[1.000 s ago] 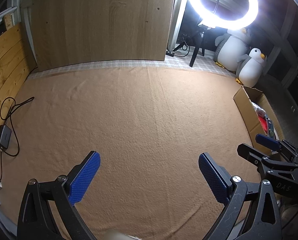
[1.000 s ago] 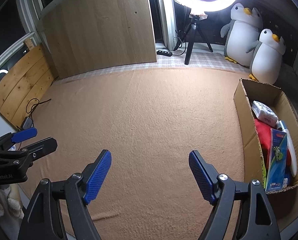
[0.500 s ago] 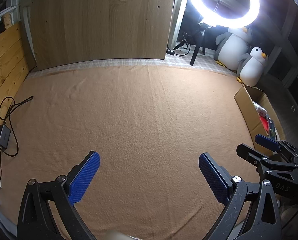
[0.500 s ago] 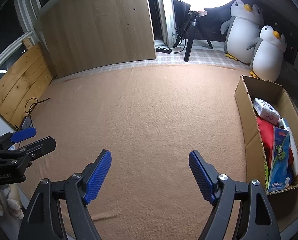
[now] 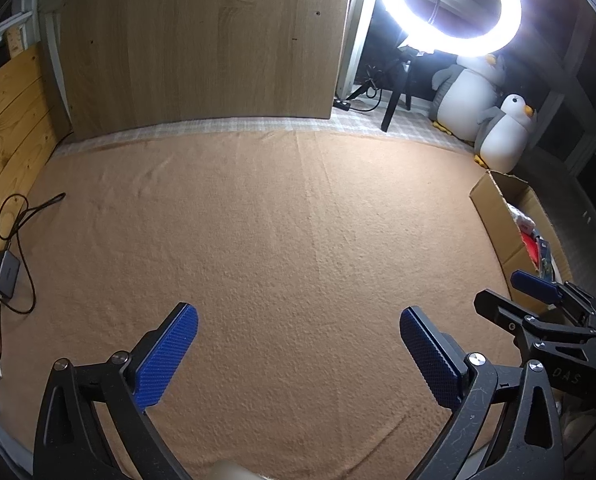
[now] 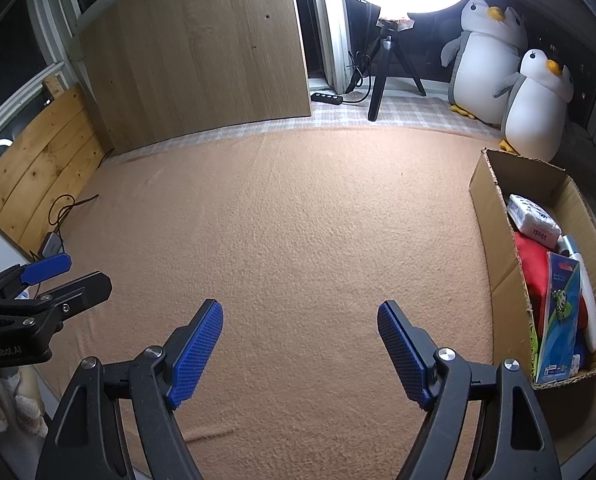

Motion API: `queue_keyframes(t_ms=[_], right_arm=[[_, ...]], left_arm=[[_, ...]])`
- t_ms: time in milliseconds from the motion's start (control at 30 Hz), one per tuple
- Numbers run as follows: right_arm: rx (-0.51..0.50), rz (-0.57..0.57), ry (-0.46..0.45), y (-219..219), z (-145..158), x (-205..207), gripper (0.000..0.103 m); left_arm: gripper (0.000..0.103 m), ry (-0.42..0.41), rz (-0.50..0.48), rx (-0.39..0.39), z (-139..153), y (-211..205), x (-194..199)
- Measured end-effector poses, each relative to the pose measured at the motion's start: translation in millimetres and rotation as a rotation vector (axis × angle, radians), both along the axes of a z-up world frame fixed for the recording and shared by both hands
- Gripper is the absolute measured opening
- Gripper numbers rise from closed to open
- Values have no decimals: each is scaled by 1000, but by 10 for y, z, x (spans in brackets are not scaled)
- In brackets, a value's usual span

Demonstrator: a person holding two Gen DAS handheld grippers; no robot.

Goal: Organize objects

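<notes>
Tan blanket [image 6: 298, 220] bare | cardboard box [image 6: 494, 216] right, 2 penguins [image 5: 506, 136] behind | both jaws released

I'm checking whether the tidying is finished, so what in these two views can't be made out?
- Lower contents of the cardboard box: in the right wrist view, the blue card pack and the red item cover them.
- Most of the box interior in the left wrist view: its near wall hides it.
- Small print on the white packet: too small.
- Pale object: cut by the left view's bottom edge.
</notes>
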State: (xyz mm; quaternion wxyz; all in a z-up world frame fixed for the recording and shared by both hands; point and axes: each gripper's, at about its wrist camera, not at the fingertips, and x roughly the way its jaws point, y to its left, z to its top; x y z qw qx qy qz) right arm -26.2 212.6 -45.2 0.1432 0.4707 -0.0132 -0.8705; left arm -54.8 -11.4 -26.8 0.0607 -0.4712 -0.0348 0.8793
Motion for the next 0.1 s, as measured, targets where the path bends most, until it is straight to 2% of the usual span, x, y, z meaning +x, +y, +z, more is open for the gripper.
queue_keyframes(t_ms=[100], right_arm=[[1, -2, -4, 0, -18, -2, 76]], left_arm=[[102, -5, -1, 4, -26, 3, -1]])
